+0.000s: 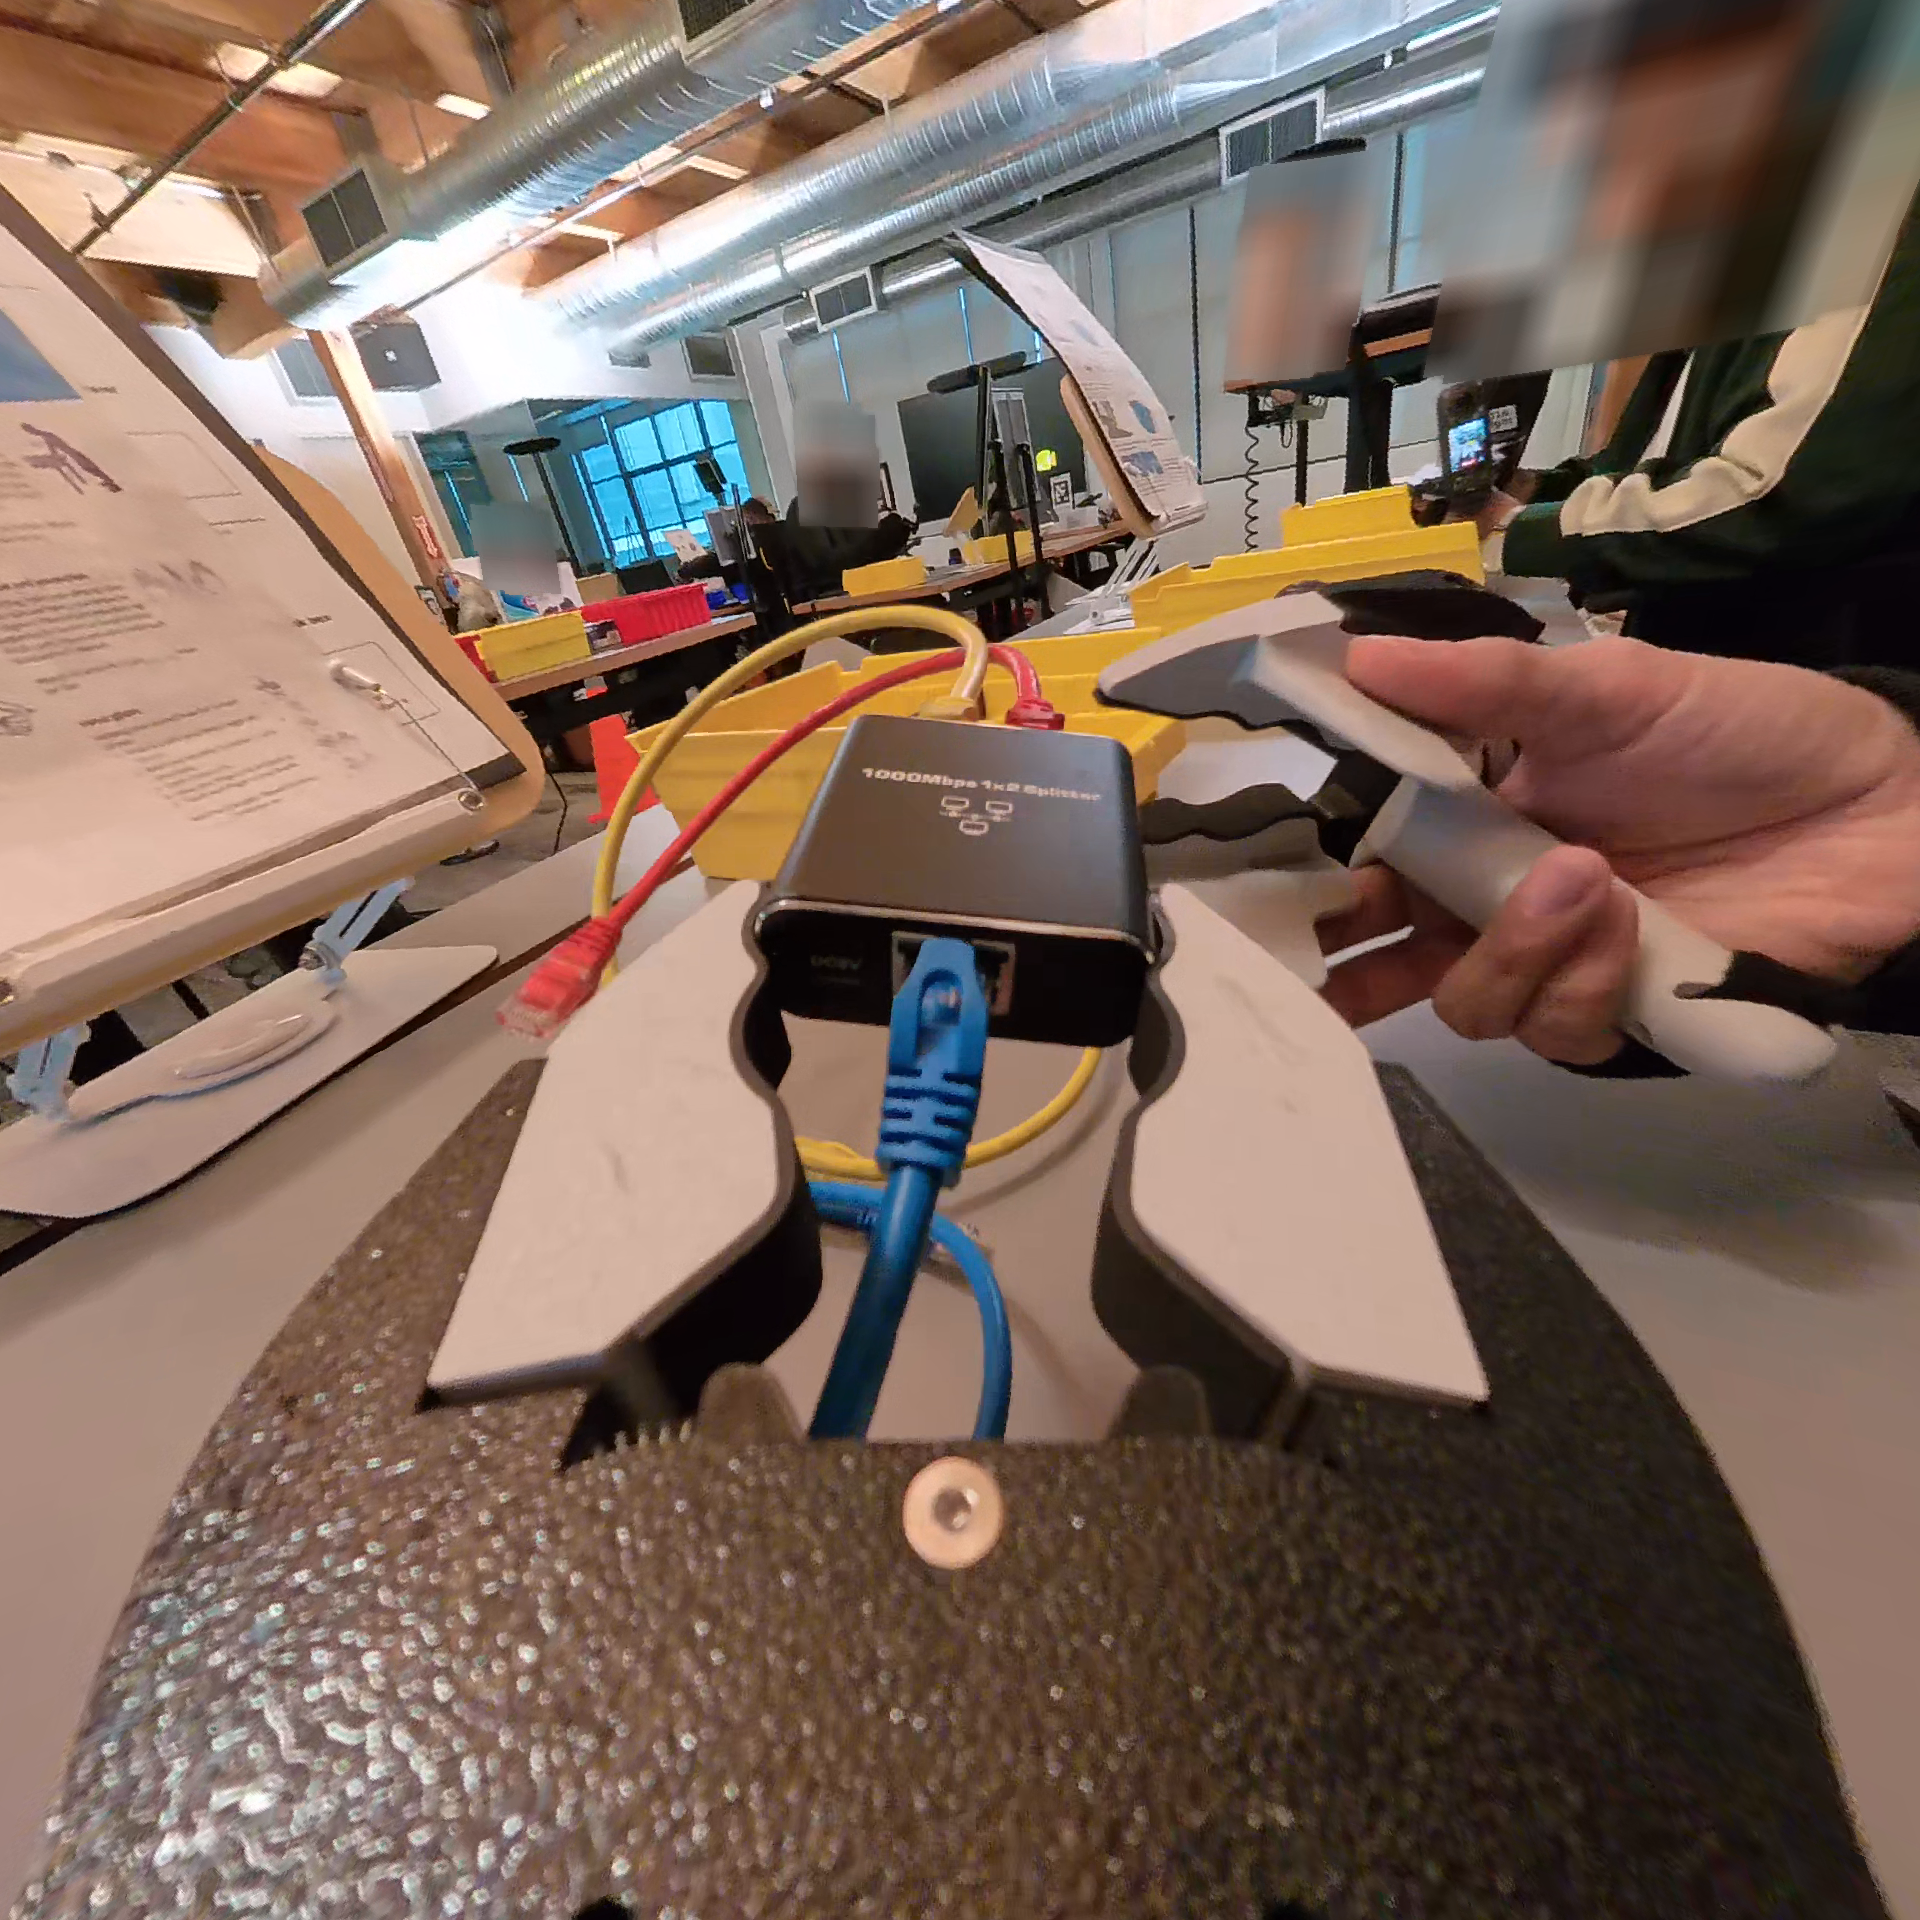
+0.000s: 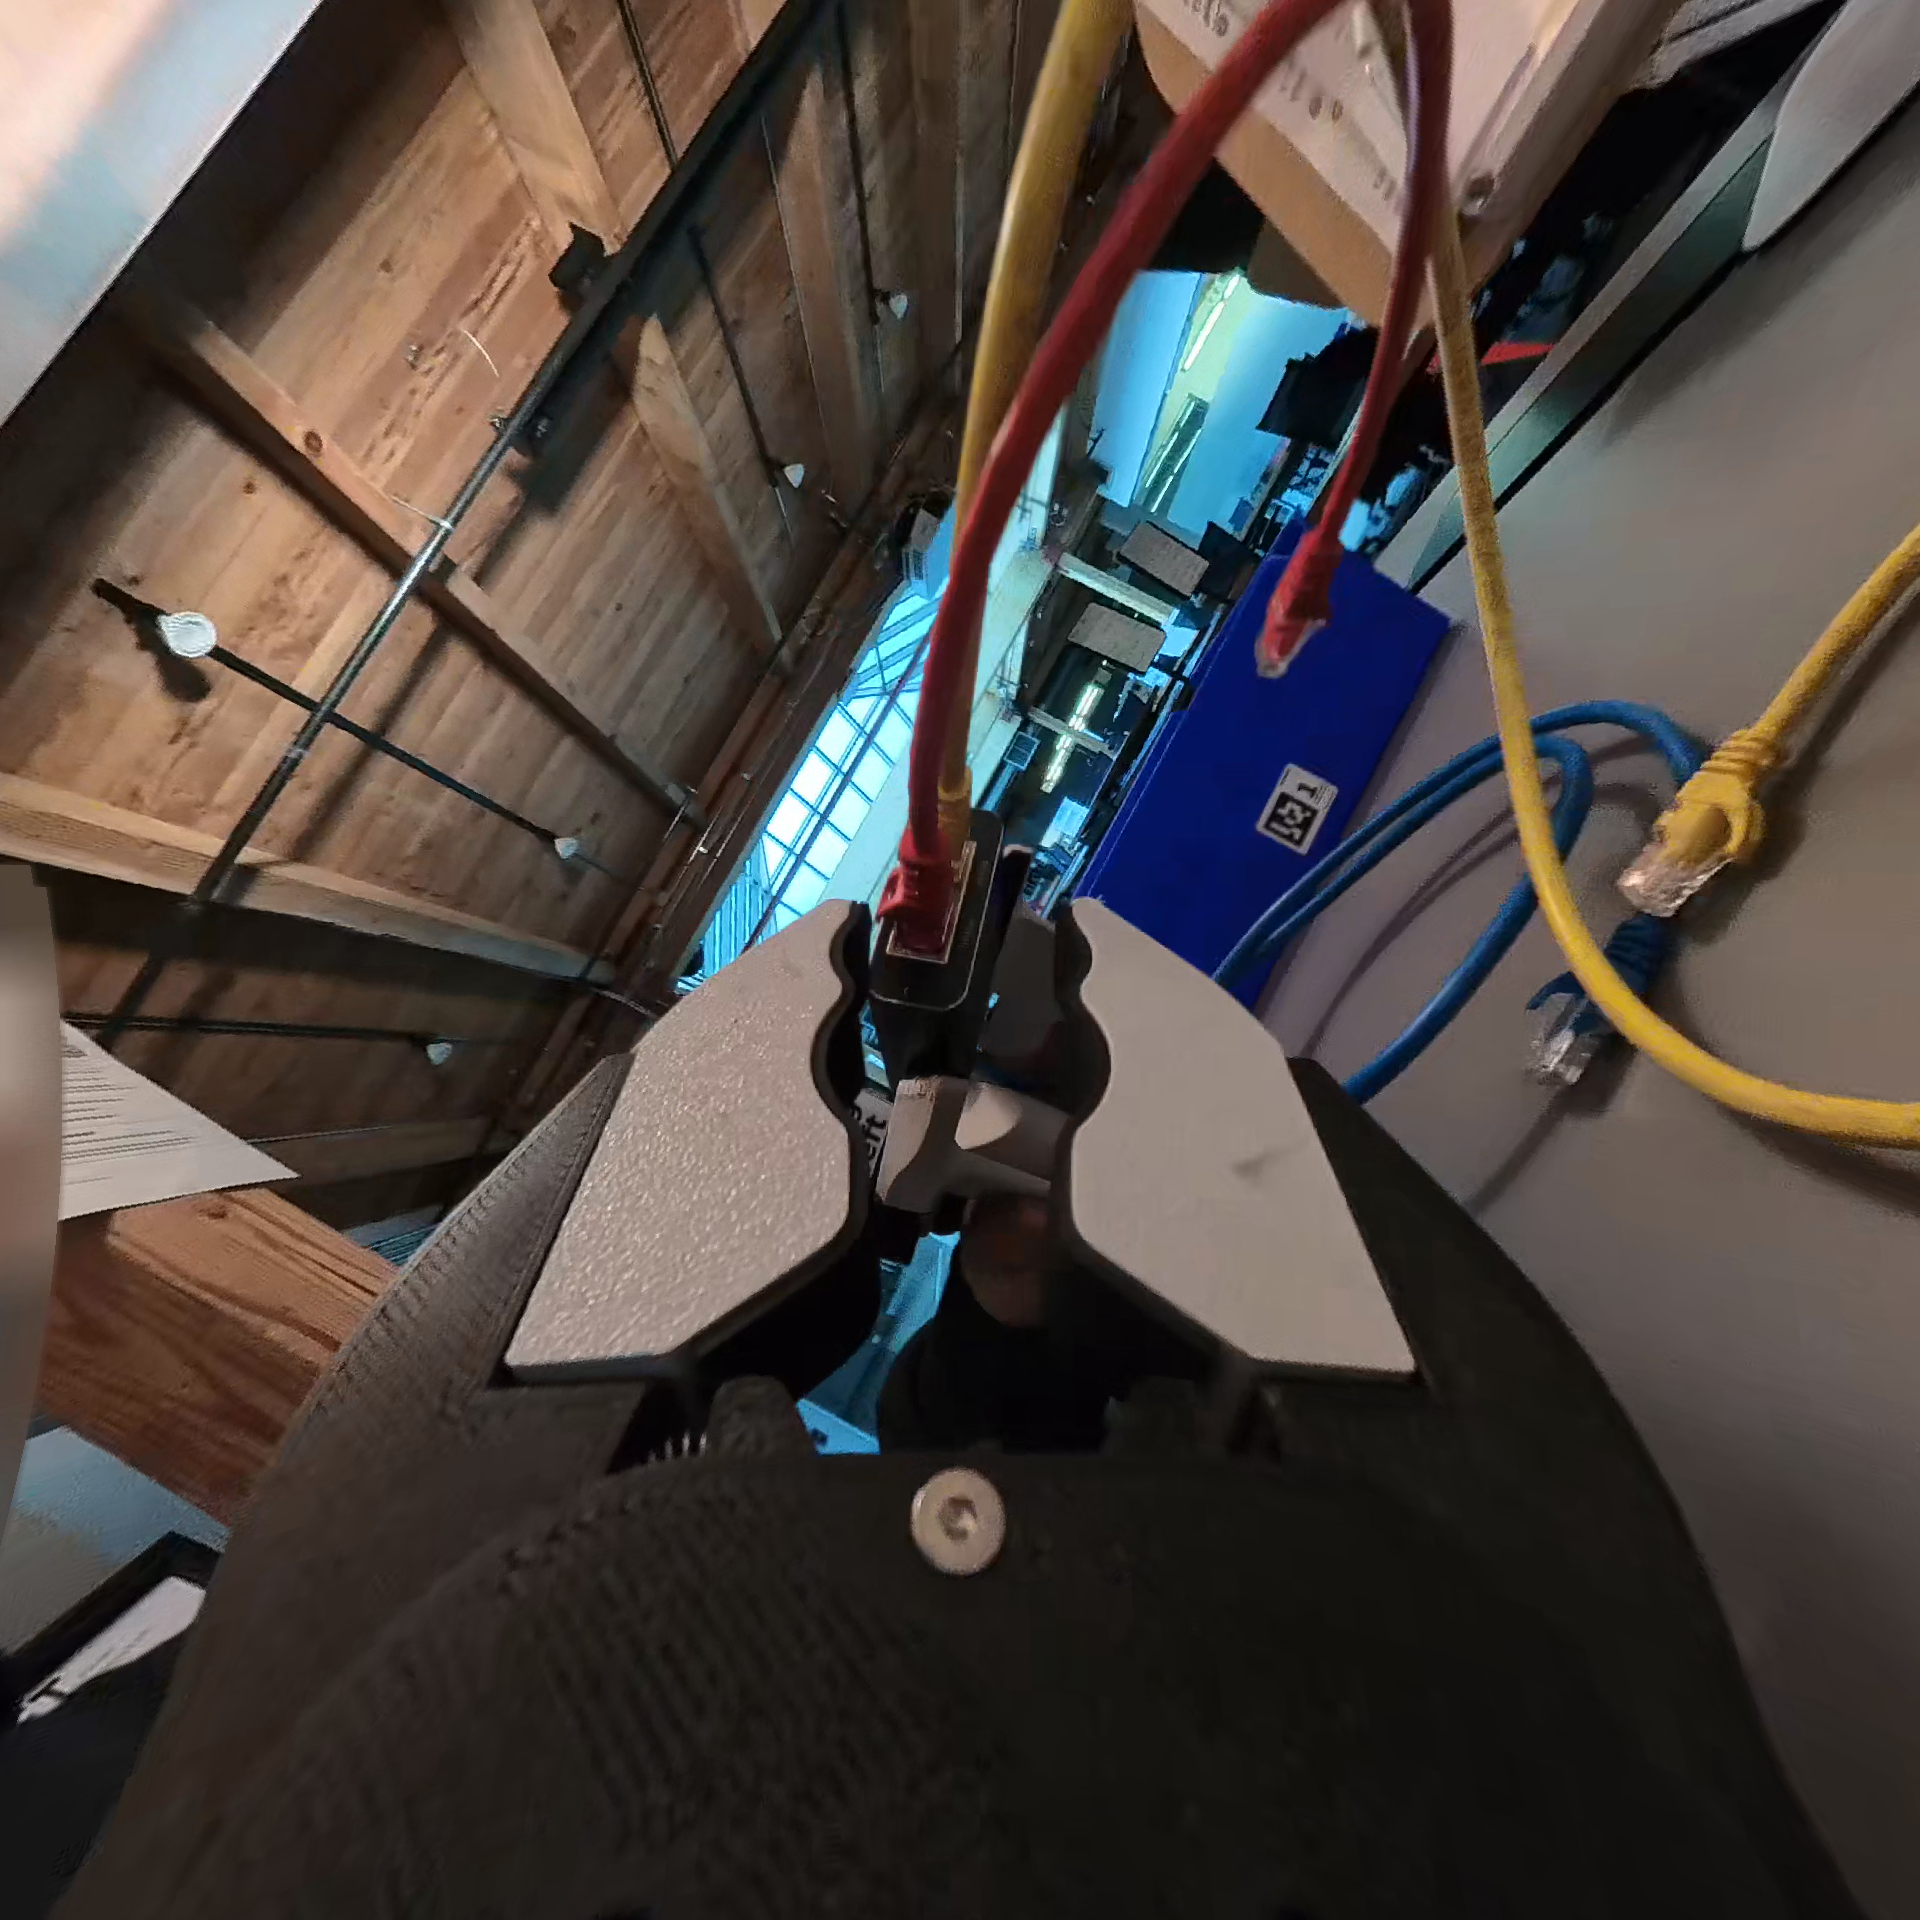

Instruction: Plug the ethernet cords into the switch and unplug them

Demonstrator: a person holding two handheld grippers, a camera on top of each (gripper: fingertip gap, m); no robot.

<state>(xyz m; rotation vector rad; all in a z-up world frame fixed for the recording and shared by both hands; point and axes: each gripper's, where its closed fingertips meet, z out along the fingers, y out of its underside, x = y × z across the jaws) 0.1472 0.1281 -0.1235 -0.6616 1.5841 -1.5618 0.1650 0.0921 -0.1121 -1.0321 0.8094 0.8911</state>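
My left gripper point(image 1: 951, 935) is shut on the black switch point(image 1: 966, 821) and holds it level above the table. A blue cord point(image 1: 930, 1070) is plugged into its near port. A yellow cord point(image 1: 727, 686) and a red cord point(image 1: 790, 769) are plugged into its far side. The red cord's loose plug point(image 1: 551, 987) hangs at the left. My right gripper point(image 1: 1143, 753), held by a hand, is open beside the switch's far right corner. In the right wrist view the switch point(image 2: 935, 966) with the red plug point(image 2: 914, 894) shows beyond the open right gripper point(image 2: 961, 966).
A document stand point(image 1: 208, 623) stands at the left and yellow bins point(image 1: 748, 790) behind the switch. The grey table point(image 2: 1714, 468) carries the loose yellow plug point(image 2: 1694, 831), a loose blue plug point(image 2: 1558, 1039) and a blue box point(image 2: 1247, 790). A person's sleeve point(image 1: 1714, 488) is at the far right.
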